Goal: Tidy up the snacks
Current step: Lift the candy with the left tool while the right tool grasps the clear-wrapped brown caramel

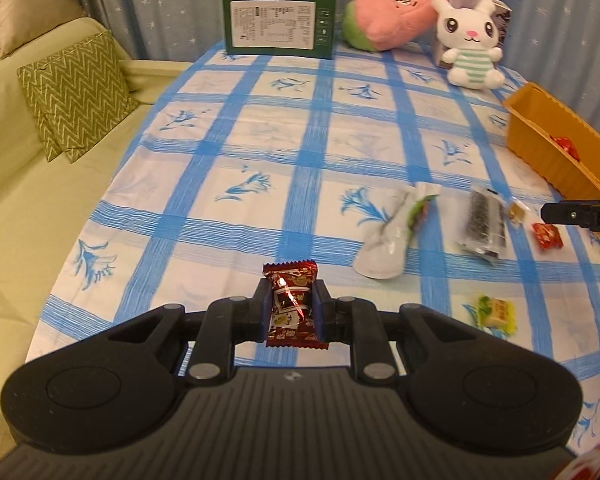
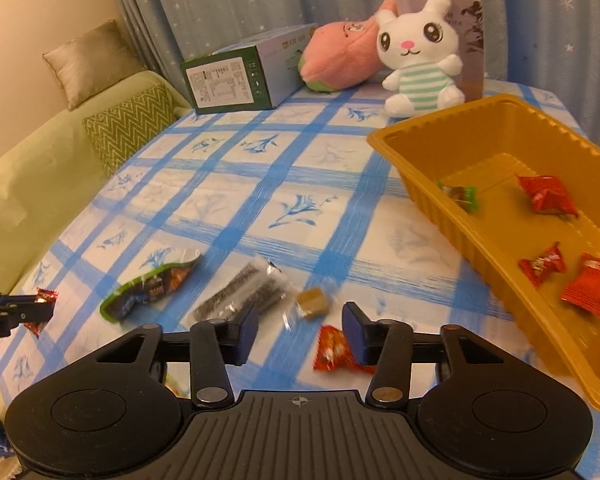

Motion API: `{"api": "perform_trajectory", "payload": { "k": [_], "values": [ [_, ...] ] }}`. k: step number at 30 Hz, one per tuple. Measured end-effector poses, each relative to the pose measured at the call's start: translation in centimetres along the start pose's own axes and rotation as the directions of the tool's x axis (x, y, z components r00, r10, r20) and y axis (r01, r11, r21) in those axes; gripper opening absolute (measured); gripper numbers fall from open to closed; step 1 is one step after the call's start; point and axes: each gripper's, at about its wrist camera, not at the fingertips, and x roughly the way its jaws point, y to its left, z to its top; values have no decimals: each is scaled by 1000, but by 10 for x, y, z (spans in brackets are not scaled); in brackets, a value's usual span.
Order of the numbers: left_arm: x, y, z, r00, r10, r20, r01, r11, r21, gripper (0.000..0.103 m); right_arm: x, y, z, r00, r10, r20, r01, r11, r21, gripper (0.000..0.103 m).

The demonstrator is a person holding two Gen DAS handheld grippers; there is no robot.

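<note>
My left gripper (image 1: 293, 292) is shut on a dark red wrapped candy (image 1: 294, 308), held above the near part of the checked tablecloth. My right gripper (image 2: 300, 320) stands open low over the table. A red candy (image 2: 332, 350) lies just under its right finger, untouched. A brown candy (image 2: 312, 302) lies beyond the gap. To the right stands an orange tray (image 2: 420, 140) with several red candies and a green one inside. A green-black packet (image 2: 152, 284) and a dark snack stick (image 2: 240, 288) lie to the left. A yellow-green candy (image 1: 496, 312) lies near the front edge.
At the back of the table stand a green box (image 2: 228, 80), a pink plush (image 2: 340, 56) and a white rabbit plush (image 2: 416, 60) leaning on a carton. A sofa with a zigzag cushion (image 1: 72, 96) borders the table's left edge. Curtains hang behind.
</note>
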Motion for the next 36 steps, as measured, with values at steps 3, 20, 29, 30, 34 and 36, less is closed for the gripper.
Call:
{"api": "perform_trajectory", "payload": {
  "k": [3,20,29,30,34,36],
  "values": [
    [3,5,3,1000,5,-3,-5,1000,-10,19,15,-2,5,1000,5,-27,-4,1000,29,43],
    [19,13,16,1000,21,-20,-22,999,-25,19,55,-2,15,994,-80,-69,80,997,-1,32],
    [20,12,18,1000,17,-22,-18,1000,-20,19,61,16,6,984,-169,-55,158,974,-163,21],
    [20,11,18,1000,16,-21,-17,1000,-18,19,61,15,6,984,-168,-57,157,975,-159,21],
    [18,9,19,1000,11,-16,-11,1000,-8,19,61,15,10,984,-165,-72,153,977,-148,20],
    [16,7,19,1000,10,-13,-10,1000,-3,19,59,14,12,985,-154,-73,144,981,-131,20]
  ]
}}
